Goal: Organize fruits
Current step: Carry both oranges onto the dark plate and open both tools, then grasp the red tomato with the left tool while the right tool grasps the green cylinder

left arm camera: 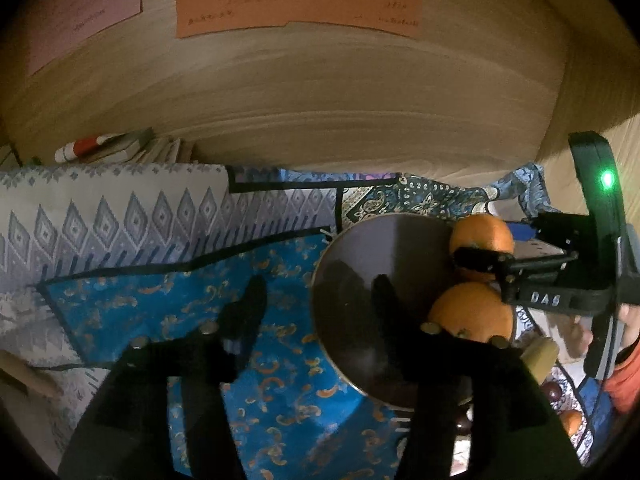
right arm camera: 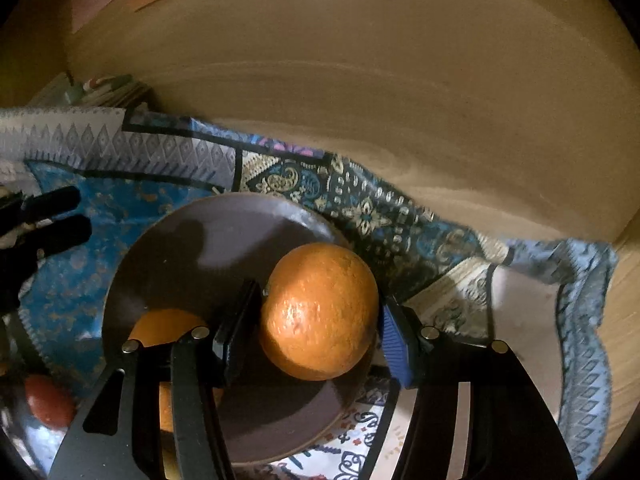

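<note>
A dark brown plate (right arm camera: pixel 192 248) lies on a patterned blue cloth (left arm camera: pixel 168 312); it also shows in the left wrist view (left arm camera: pixel 360 256). My right gripper (right arm camera: pixel 316 320) is over the plate with an orange (right arm camera: pixel 320 312) between its fingers; the blue pad on the right stands slightly off the peel. A second orange (right arm camera: pixel 168 326) rests on the plate beside it, partly hidden. In the left wrist view both oranges (left arm camera: pixel 480 236) (left arm camera: pixel 472 312) sit at the plate's right edge. My left gripper (left arm camera: pixel 316 304) is open and empty, one finger over the plate, one over the cloth.
A wooden wall (left arm camera: pixel 320 100) with an orange paper (left arm camera: pixel 296 0) and a pink one rises behind the cloth. Books (left arm camera: pixel 120 146) lie at the back left. A red fruit (right arm camera: pixel 48 400) and small dark fruits (left arm camera: pixel 554 392) lie near the plate.
</note>
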The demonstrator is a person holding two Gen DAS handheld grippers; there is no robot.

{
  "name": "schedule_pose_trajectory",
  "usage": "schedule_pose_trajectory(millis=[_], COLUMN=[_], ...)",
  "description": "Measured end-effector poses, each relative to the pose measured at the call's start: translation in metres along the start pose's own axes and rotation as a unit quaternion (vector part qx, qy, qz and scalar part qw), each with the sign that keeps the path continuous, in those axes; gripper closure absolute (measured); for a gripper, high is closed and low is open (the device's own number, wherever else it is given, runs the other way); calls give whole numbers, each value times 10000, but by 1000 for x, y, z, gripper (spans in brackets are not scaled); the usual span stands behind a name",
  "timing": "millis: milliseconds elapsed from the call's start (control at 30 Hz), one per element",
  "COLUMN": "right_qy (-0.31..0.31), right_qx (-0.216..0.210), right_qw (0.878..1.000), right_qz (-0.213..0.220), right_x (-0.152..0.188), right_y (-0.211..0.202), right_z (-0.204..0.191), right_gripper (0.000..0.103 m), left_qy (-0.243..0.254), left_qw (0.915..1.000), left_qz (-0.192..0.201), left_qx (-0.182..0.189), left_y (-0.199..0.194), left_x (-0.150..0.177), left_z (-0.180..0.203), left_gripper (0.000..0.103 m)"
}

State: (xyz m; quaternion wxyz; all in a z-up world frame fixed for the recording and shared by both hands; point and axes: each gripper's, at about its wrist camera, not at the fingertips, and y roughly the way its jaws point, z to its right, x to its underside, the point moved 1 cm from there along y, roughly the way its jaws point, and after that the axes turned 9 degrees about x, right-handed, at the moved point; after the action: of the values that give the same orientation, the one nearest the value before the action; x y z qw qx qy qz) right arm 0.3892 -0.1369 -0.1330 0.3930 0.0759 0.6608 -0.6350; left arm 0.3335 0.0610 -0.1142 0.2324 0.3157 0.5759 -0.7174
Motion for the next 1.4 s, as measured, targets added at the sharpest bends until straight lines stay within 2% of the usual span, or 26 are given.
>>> schedule_pose_trajectory(millis=[100,167,233,367,500,600,867,1033,1400], right_qy=[-231,-367,-458,-509,-552,-528,-426,-386,-183], right_qx=[282,428,540,538,533,478,391,464,272], right_qw=[9991,9975,9956,9947,9945,9947,9948,9941,9974], right_qz=[238,421,616,708,715,743,835,905,641], right_x=[-4,-6,-8,-5,4,12,42,68,122], right_y=[-13,-23,-35,-44,-57,-69,-99,-114,-121], right_z=[-6,-10,-14,-18,-20,-22,-32,-42,-58], right_gripper=[46,36,29,29,29,29,29,23,22], left_qy=[47,41,29,1,1,41,34,55,105], left_qw=[10000,10000,10000,9999,9998,9996,9993,9996,9999], left_qz=[-4,1,4,66,186,232,341,253,-128], left_qx=[-78,-88,-92,-85,-109,-139,-135,-95,41], left_y=[-1,-4,-7,-17,-31,-40,-69,-80,-83], left_x=[3,6,7,9,12,18,40,63,117], left_z=[1,1,1,1,3,7,16,24,40], left_gripper=[38,36,36,35,29,27,19,16,13])
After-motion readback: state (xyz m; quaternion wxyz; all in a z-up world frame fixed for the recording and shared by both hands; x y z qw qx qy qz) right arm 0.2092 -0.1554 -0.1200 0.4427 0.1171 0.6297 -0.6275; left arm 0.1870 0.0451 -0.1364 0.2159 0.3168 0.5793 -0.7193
